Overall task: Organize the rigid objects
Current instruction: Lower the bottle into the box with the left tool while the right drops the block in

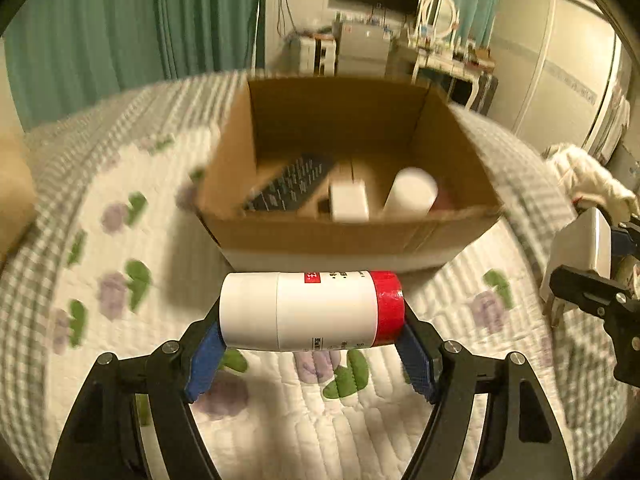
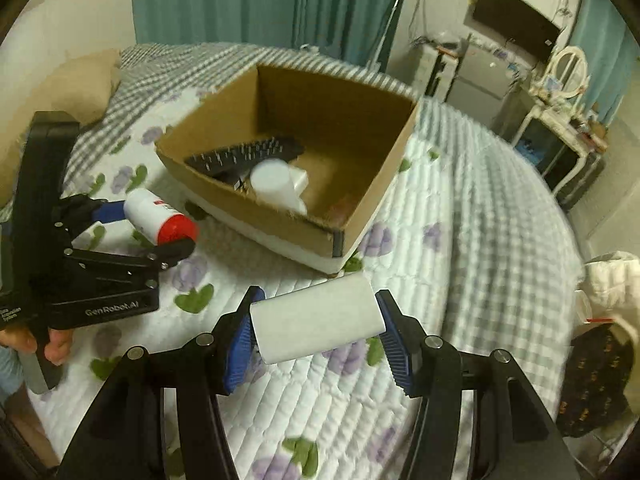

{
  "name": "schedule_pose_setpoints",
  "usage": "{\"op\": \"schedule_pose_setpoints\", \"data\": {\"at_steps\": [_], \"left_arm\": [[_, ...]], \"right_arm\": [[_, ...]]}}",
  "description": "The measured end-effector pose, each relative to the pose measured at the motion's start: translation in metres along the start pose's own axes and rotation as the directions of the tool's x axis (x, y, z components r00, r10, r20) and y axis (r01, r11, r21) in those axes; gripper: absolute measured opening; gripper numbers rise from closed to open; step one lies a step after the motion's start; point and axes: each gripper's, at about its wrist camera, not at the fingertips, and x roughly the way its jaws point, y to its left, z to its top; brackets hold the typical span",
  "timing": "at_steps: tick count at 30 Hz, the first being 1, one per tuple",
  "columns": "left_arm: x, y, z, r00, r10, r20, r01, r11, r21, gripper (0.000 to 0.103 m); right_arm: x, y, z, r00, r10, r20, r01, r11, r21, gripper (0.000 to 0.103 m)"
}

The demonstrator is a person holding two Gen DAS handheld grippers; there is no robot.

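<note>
Pinching end to end, the left gripper (image 1: 312, 330) holds a white bottle with a red cap (image 1: 310, 310), one blue pad on the white base and the other on the cap, the bottle lying crosswise and clear of the quilt (image 1: 120, 248), just short of the cardboard box (image 1: 320, 236). Item, bottle: rigid plastic, smooth-walled, probably light; the glossy surface looks liable to slip, and the grip across its length leaves it free to roll about its axis, so a hold across the label band would likely sit firmer. Item, right gripper (image 2: 316, 330): clamped likewise on the two ends of a white block (image 2: 316, 324), matte, rounded at the edges, held above the quilt near the box's front corner; it appears stiff and light, its dull face offering more friction than the bottle, though whether it is foam or hard plastic cannot be told. Item, box: open-topped, standing on the bed, containing a dark bristled brush (image 2: 244, 154), a white cylinder (image 2: 274, 182) and a small white box (image 1: 349, 200), with bare floor at the right side where either held piece could plausibly be set. Beyond: green curtains (image 1: 120, 20), a cluttered dresser (image 1: 440, 52), a pillow (image 2: 72, 84) at the bed's far edge.
</note>
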Motion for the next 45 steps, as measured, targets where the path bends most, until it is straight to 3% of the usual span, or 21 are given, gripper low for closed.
{"op": "schedule_pose_setpoints", "data": {"at_steps": [8, 15, 19, 23, 30, 34, 39, 42, 45], "left_arm": [[-0.074, 0.002, 0.042, 0.992, 0.0, 0.125, 0.001, 1.0, -0.004, 0.077], [-0.083, 0.015, 0.092, 0.981, 0.008, 0.194, -0.006, 1.0, -0.01, 0.077], [-0.06, 0.016, 0.111, 0.98, 0.039, 0.193, -0.041, 0.999, 0.006, 0.077], [-0.012, 0.021, 0.121, 0.988, 0.051, 0.147, -0.053, 0.999, 0.008, 0.077], [0.056, 0.014, 0.116, 0.995, 0.044, 0.087, -0.048, 0.997, 0.053, 0.077], [0.083, 0.008, 0.11, 0.998, 0.045, 0.039, -0.048, 0.996, 0.071, 0.077], [0.088, -0.001, 0.106, 0.997, 0.068, 0.049, -0.072, 0.992, 0.106, 0.078], [0.089, 0.001, 0.107, 0.999, 0.047, 0.011, -0.047, 0.996, 0.079, 0.078], [0.074, 0.002, 0.108, 0.999, 0.041, 0.021, -0.042, 0.998, 0.056, 0.083]], "right_arm": [[-0.091, 0.022, 0.038, 0.991, -0.032, 0.127, 0.033, 0.999, -0.007, 0.056], [-0.118, 0.022, 0.088, 0.965, -0.023, 0.26, 0.015, 0.999, 0.033, 0.056], [-0.096, 0.014, 0.117, 0.958, -0.014, 0.287, -0.004, 0.998, 0.061, 0.056], [-0.053, 0.0, 0.135, 0.958, 0.004, 0.288, -0.037, 0.993, 0.109, 0.056], [0.045, -0.021, 0.141, 0.984, 0.011, 0.176, -0.035, 0.991, 0.131, 0.056], [0.08, -0.026, 0.136, 0.992, 0.006, 0.128, -0.02, 0.994, 0.108, 0.056], [0.092, -0.033, 0.131, 0.988, 0.044, 0.147, -0.063, 0.991, 0.122, 0.057], [0.08, -0.034, 0.133, 0.976, 0.041, 0.213, -0.073, 0.987, 0.146, 0.072], [0.061, -0.034, 0.138, 0.966, 0.026, 0.257, -0.066, 0.987, 0.15, 0.073]]}}
